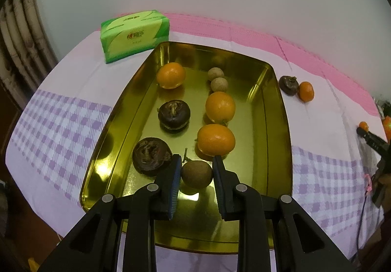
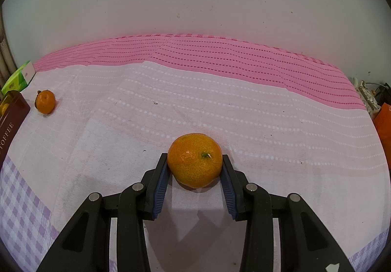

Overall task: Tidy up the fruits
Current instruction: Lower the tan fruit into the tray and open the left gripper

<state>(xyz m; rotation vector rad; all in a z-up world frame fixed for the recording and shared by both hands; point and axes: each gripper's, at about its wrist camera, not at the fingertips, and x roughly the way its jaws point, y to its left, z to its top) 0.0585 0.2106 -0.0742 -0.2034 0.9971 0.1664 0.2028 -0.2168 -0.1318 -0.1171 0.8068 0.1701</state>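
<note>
**Both tongs close around fruit, one over the tin, one on the cloth**

Left tongs (image 1: 196, 164) sit low over the near end of the gold tin tray (image 1: 276, 149), their blue pads on either side of a small brown longan (image 1: 196, 173); the pads touch or nearly touch its sides, and whether it is lifted off the tray floor cannot be told. Inside the tray lie three oranges (image 1: 216, 140), (image 1: 220, 107), (image 1: 170, 75), two dark mangosteens (image 1: 151, 156), (image 1: 174, 114) and two more longans (image 1: 219, 84) at the far end. Right of the tray, on the cloth-covered bench (image 1: 73, 81), a third mangosteen (image 1: 288, 85) touches a small orange (image 1: 306, 91). A green tissue pack (image 1: 134, 35) stands at the far left, just beyond the tray's corner.

Right tongs (image 2: 195, 164) pinch a mandarin (image 2: 195, 160) by its sides, stem scar facing up, the fruit resting on the pale pink cloth (image 2: 244, 113). Another small mandarin (image 2: 44, 101) lies far left, near a brown box (image 2: 11, 120).
</note>
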